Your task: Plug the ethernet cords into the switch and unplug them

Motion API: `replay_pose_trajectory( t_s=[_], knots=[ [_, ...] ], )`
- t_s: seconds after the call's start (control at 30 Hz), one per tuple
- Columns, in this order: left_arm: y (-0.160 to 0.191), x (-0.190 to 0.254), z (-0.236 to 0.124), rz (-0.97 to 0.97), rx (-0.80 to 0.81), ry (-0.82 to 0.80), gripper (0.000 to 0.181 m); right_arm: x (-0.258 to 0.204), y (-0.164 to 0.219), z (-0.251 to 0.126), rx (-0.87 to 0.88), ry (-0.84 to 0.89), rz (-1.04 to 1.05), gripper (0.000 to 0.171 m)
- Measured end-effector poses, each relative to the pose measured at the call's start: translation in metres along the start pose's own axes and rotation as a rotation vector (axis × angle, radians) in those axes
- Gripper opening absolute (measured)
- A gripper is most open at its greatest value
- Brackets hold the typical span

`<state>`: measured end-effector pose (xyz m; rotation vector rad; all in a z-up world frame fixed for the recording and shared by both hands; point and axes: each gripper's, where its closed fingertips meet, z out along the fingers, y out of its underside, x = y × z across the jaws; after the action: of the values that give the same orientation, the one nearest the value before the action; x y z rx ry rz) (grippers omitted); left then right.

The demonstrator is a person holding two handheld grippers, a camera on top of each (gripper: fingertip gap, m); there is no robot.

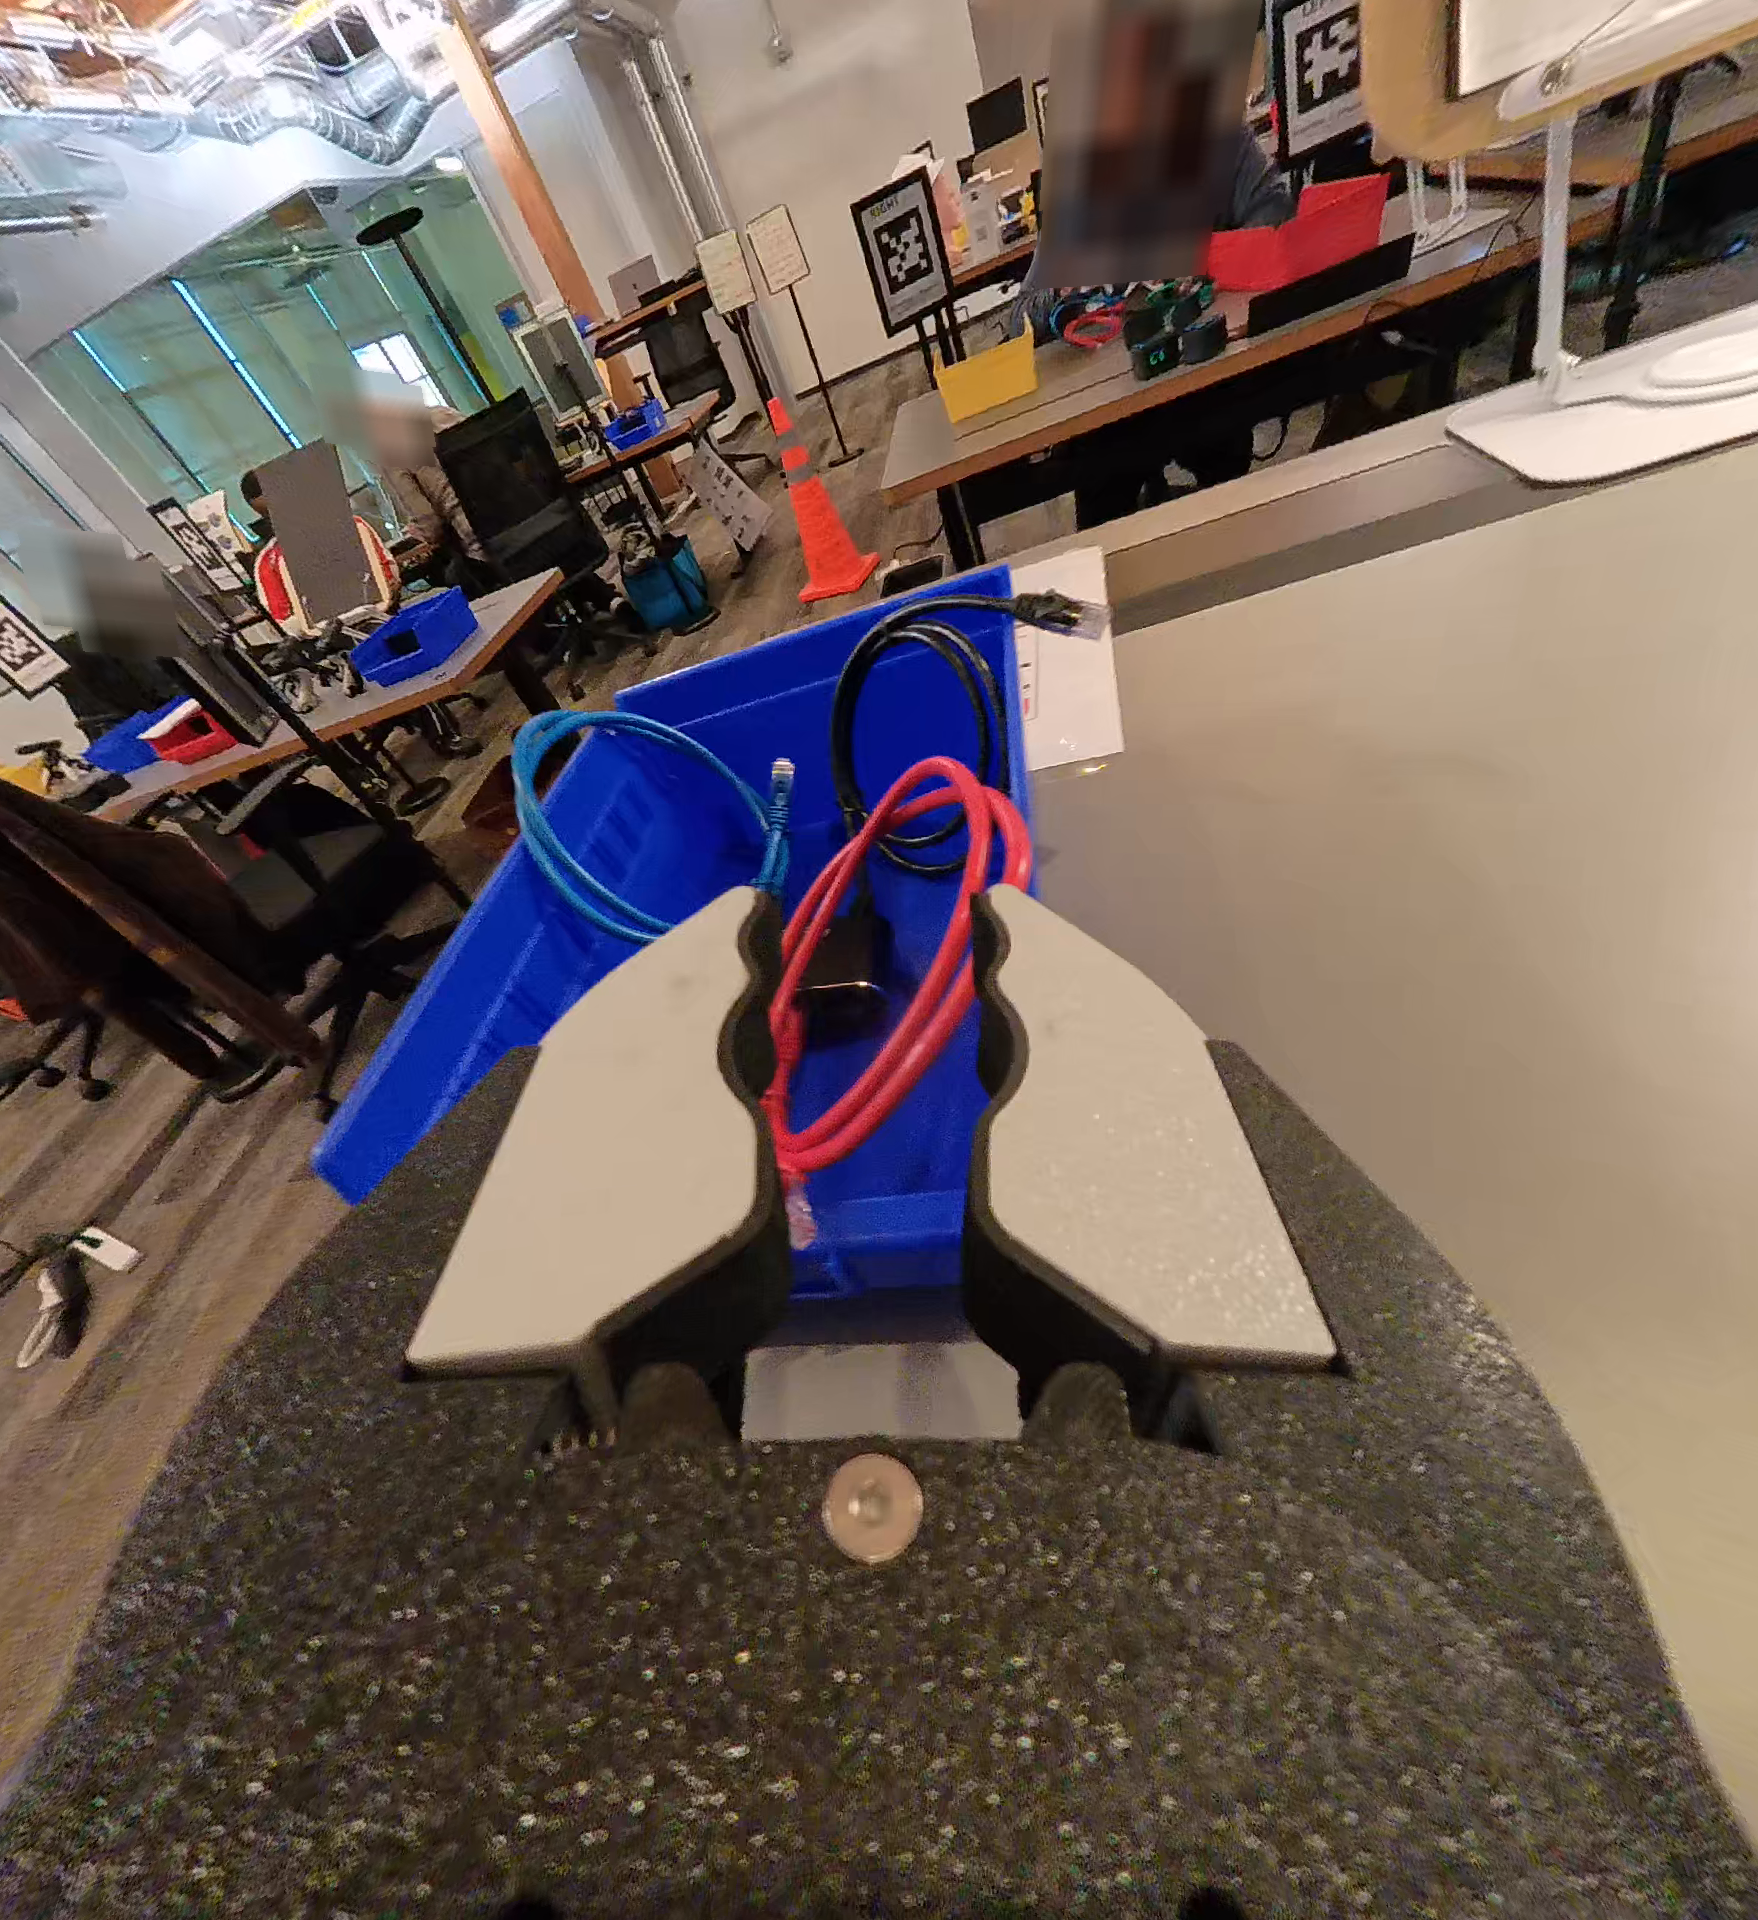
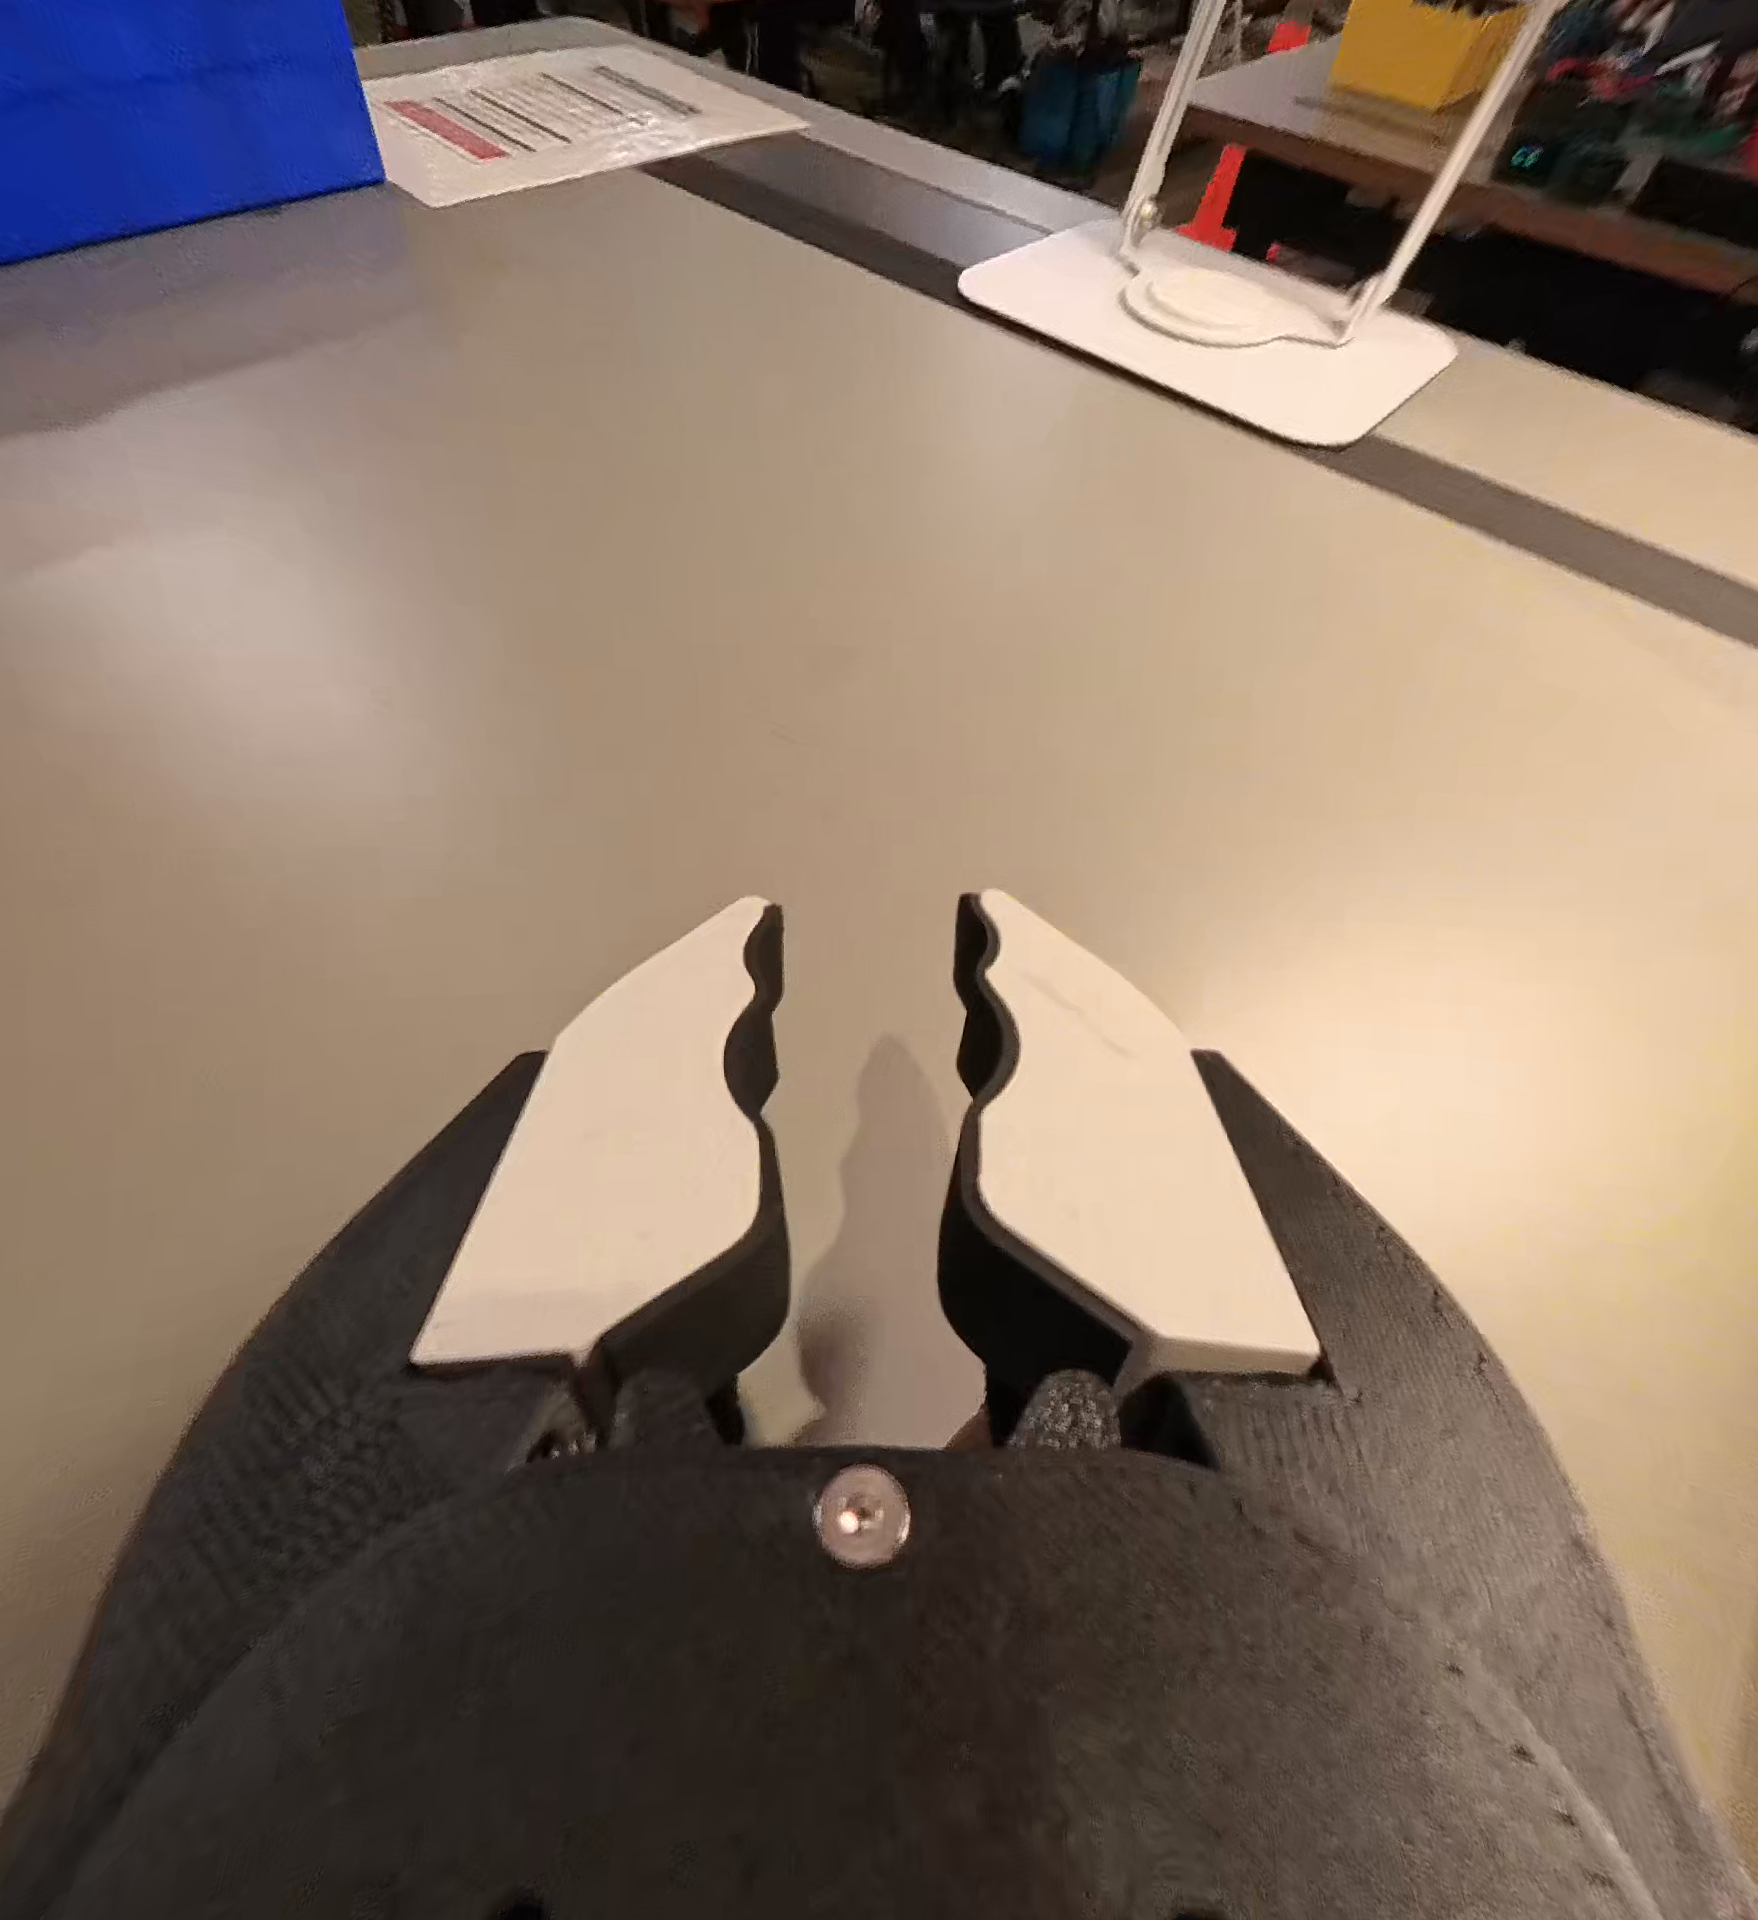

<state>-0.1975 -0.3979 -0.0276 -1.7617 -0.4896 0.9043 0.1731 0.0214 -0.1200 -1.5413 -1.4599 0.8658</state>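
Left wrist view shows your left gripper (image 1: 870,914) open above the blue bin (image 1: 584,935), where the red cord (image 1: 896,997), blue cord (image 1: 605,831), black cord (image 1: 906,686) and a dark box, probably the switch (image 1: 839,982), lie. Take one plug only, avoiding the loops and walls. Your right gripper (image 2: 867,909), open too, has free table (image 2: 646,582).

Red cord (image 1: 880,997), black cord (image 1: 911,727) and blue cord (image 1: 636,831) loops crowd the blue bin (image 1: 563,935) opening. The table (image 2: 854,623) ahead of the right gripper (image 2: 867,909) lies bare up to the white stand base (image 2: 1207,332).
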Motion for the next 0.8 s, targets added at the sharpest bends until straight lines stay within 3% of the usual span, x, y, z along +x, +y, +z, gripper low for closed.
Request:
replay_pose_trajectory(
  t_s=[0.1,0.3,0.53,0.67,0.7,0.8],
  knots=[
    [0.003,-0.021,0.006,0.072,-0.048,-0.014,0.036,0.002,0.004,0.011,-0.041,-0.006,0.012,0.031],
    [0.037,-0.034,0.055,0.231,-0.322,0.197,0.044,0.007,0.001,0.005,-0.003,-0.019,0.046,0.030],
    [0.088,-0.009,0.117,0.379,-0.679,0.481,0.064,0.007,0.000,0.003,0.013,-0.019,0.046,0.031],
    [0.106,-0.008,0.143,0.552,-0.773,0.496,0.070,0.006,-0.001,0.002,0.018,-0.024,0.034,0.031],
    [0.106,-0.009,0.150,0.569,-0.770,0.482,0.068,0.005,-0.001,0.002,0.017,-0.026,0.031,0.031],
    [0.098,-0.011,0.165,0.580,-0.710,0.442,0.022,0.004,0.000,0.003,0.011,-0.029,0.025,0.032]
  ],
)
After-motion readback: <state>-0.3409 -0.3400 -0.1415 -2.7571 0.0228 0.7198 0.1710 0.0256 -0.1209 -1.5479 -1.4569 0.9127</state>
